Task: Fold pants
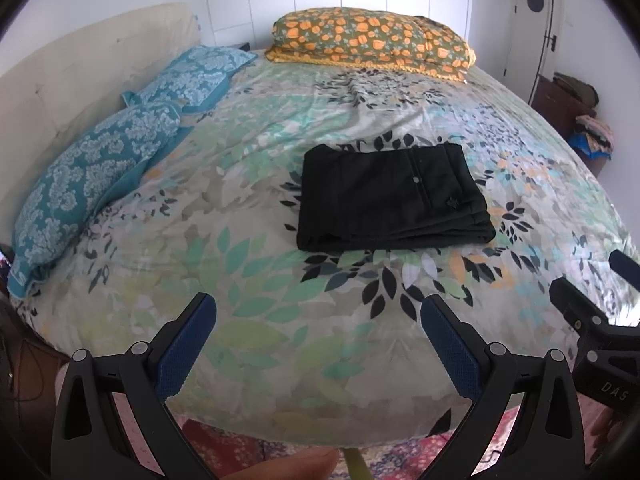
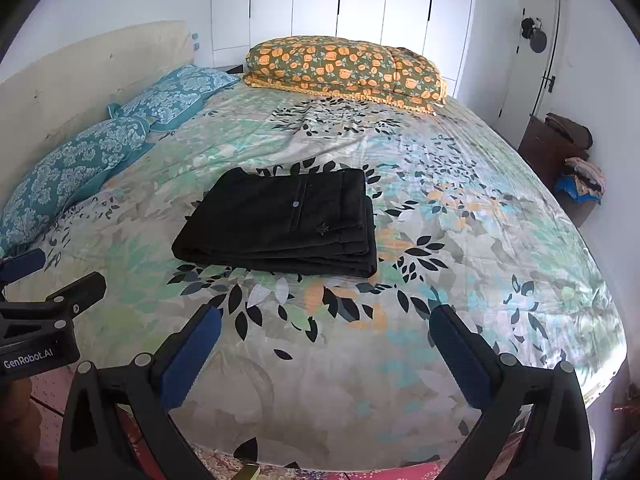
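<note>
Black fabric pants (image 1: 392, 196), folded into a flat, stacked rectangle, lie near the middle of the leaf-patterned bedspread (image 1: 256, 280), well apart from both grippers; the long axis of the bundle runs across the bed, left to right in both views; the layered folded edges face the near side, and a pocket seam with a small pale button (image 1: 415, 179) crosses the top layer near its right end; in the right wrist view the bundle (image 2: 280, 220) sits slightly turned, its left end angled toward the camera. The left gripper (image 1: 318, 320) hangs over the near edge of the bed, its blue-padded fingers (image 1: 188, 344) spread wide with nothing between them; the right gripper (image 2: 324, 332) is likewise spread and holds nothing. Two teal damask pillows (image 1: 92, 176) rest along the left side; a folded orange-flowered quilt (image 1: 372, 40) lies at the far edge.
</note>
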{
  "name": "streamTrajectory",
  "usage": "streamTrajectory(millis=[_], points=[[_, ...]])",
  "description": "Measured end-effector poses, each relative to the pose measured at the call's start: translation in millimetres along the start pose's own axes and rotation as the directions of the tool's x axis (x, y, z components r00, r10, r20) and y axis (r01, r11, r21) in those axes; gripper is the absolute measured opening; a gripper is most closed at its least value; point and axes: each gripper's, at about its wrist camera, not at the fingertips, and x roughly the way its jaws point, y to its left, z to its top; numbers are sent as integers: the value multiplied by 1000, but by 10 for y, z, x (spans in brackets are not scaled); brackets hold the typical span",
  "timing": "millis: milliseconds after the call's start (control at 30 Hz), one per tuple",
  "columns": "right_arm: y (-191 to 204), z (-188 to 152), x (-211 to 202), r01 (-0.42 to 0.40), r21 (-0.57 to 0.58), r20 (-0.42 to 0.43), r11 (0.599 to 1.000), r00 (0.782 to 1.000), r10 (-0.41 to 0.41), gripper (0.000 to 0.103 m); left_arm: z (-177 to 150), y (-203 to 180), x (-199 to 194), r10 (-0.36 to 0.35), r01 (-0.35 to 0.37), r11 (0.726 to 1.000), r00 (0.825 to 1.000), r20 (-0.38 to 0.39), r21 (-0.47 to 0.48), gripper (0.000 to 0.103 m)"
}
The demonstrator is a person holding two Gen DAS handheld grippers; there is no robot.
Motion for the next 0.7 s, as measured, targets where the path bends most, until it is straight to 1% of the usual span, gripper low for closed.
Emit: streamTrajectory(millis=[300, 700], points=[[-80, 4, -11, 33, 16, 3, 999, 999, -33, 103, -7, 10, -5, -15, 15, 1000, 1000, -9, -19, 103], [69, 18, -9, 21, -23, -1, 1000, 1000, -22, 103, 0, 113, 8, -43, 41, 997, 999, -17, -62, 102]])
